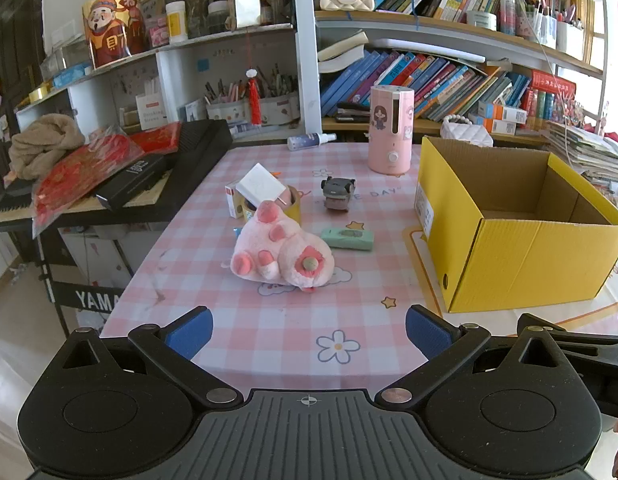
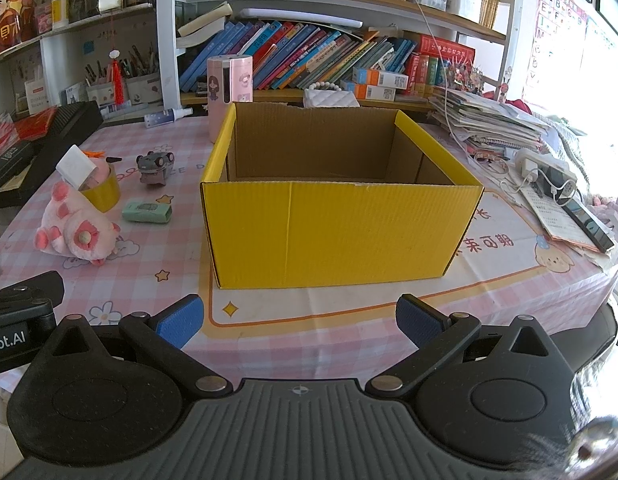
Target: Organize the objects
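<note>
The counter, spread with a pink checked cloth, carries everything, and behind it stands a bookshelf crowded with books. The biggest thing on the counter is a yellow cardboard box, open at the top and showing bare brown walls inside; in the left wrist view it sits on the right side of the counter. Behind its far left corner stands a pink cylindrical humidifier, upright. Left of the box, well apart from it, lies a pink plush toy on its side. Just behind the plush is a yellow tape roll with a white card leaning out of its middle. Between plush and box lie a green packet, flat, and farther back a small grey toy car. A spray bottle lies on its side near the far edge. The left claw hovers released over the near edge, nothing between its blue pads; the right claw is likewise released, facing the box's near wall.
</note>
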